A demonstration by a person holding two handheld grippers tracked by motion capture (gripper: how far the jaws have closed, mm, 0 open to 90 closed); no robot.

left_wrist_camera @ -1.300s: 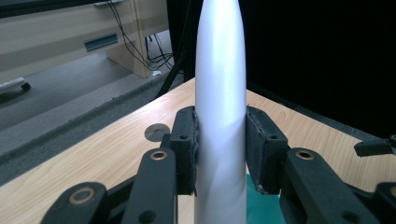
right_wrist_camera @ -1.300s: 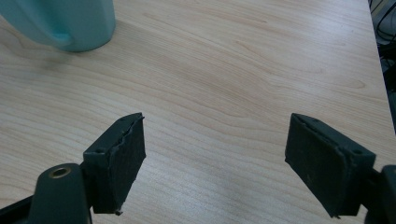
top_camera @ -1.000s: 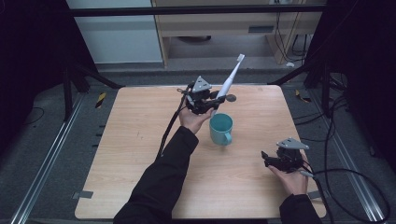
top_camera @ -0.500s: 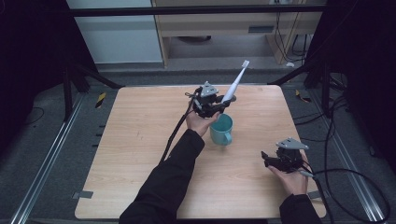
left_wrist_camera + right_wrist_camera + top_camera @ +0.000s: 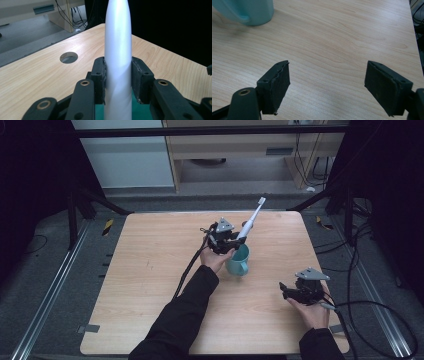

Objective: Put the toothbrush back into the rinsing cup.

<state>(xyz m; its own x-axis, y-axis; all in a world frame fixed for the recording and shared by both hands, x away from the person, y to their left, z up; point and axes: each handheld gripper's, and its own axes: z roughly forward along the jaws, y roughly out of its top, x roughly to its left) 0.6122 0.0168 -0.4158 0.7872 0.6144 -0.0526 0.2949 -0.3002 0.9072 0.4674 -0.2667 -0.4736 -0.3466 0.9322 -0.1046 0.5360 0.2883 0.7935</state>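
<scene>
Wooden table (image 5: 150,270), toothbrush (image 5: 250,222) now nearer cup (image 5: 239,261)

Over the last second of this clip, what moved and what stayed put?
The left gripper, shut on the white electric toothbrush, shifted right and toward the teal ceramic mug, now directly above it. The mug and the open right gripper stayed put.

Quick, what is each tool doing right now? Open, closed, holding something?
Left tool: closed on the white toothbrush, held over the teal cup.
Right tool: open, holding nothing, just above the wooden table.
</scene>
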